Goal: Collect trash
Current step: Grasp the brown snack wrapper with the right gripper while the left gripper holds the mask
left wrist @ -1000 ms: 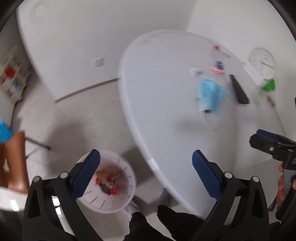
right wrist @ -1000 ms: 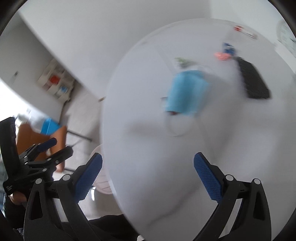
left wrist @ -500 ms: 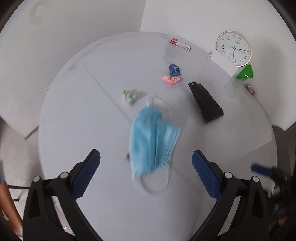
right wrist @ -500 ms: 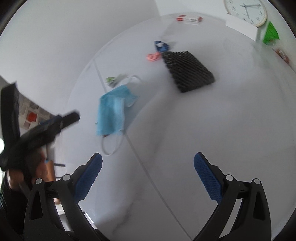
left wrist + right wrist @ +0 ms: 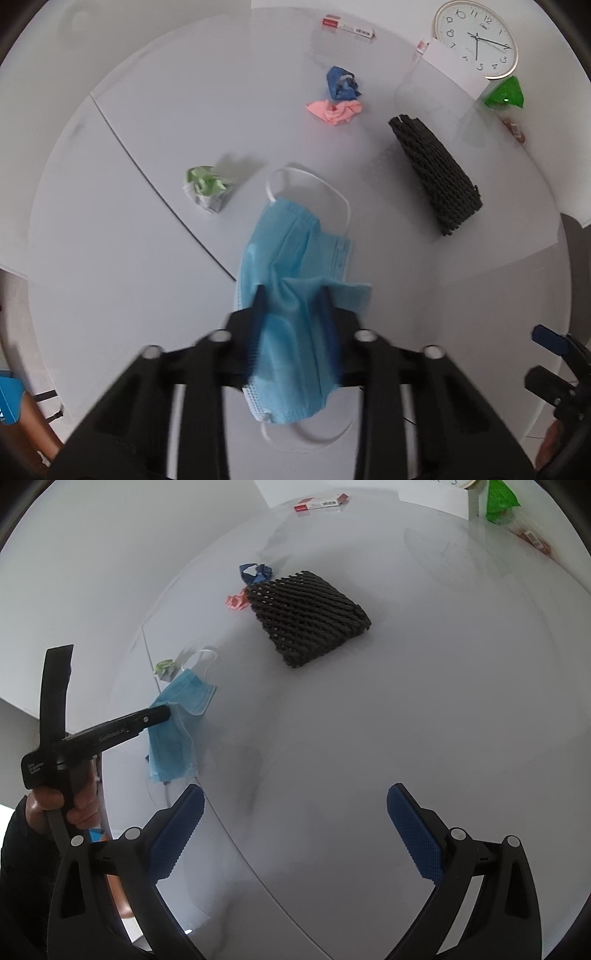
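My left gripper (image 5: pixel 293 314) is shut on a blue face mask (image 5: pixel 295 258) that lies on the round white table (image 5: pixel 110 258); its fabric bunches between the pads. The mask also shows in the right wrist view (image 5: pixel 177 716), pinched by the left gripper (image 5: pixel 164 713). My right gripper (image 5: pixel 295 827) is open and empty above the table's near part. Other trash lies farther back: a crumpled green-white wrapper (image 5: pixel 207 186), a pink scrap (image 5: pixel 334 110), a blue wrapper (image 5: pixel 343 83) and a black foam net (image 5: pixel 436 171).
A wall clock (image 5: pixel 476 38) leans at the table's back right, with a green packet (image 5: pixel 504 94) beside it. A red-white box (image 5: pixel 347 27) lies at the far edge. A brown chair (image 5: pixel 33 417) stands left of the table.
My left gripper has swung from over the floor bin to the table, come down on the blue mask and shut on it. The right gripper has moved rightward and stays open.
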A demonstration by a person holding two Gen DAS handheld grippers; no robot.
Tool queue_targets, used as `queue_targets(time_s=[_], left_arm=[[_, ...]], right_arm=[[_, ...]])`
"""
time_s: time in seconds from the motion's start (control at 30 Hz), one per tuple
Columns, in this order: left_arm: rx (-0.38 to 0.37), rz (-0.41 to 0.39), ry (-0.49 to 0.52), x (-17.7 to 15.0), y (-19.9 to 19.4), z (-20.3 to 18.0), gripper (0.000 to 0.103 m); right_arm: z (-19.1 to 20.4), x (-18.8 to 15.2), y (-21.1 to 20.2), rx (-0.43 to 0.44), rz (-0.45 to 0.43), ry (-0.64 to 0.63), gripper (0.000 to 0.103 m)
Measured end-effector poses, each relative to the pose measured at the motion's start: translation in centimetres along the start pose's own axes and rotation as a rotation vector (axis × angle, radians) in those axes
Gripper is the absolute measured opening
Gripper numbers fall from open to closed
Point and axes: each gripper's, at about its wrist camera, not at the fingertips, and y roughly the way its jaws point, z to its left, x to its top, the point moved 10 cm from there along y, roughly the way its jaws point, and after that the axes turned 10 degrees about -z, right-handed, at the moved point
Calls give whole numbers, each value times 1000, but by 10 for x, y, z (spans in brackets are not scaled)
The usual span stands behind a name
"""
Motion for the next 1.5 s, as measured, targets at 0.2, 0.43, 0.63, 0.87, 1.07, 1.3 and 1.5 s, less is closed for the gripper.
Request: queue_targets(time_s=[0.2,0.43,0.63,0.87,1.07,1.3,1.5], left_arm=[[-46,-32,-16,12,-13,-12,15],[-127,-73,-124,25,-37,-20,14],[-151,-79,-176,21,-47,-17,14],[-203,-141,-197,5,-81,-3,14],[-227,-164,-272,-16,-103,23,14],[-281,-209,-319,-31,-138,35,14],[-357,-241,-274,-35,-168,21,14]], right_arm=[[2,-3,1,18,-2,11,99],[13,-10,4,45,11,-32,99],[25,-15,8,76,24,-68,98],[41,-14,17,107,30,-204,98],[66,-13,29,178,46,-284,91],[111,-20,33,296,64,-381,86],[159,-26,4,493,51,-463,84]])
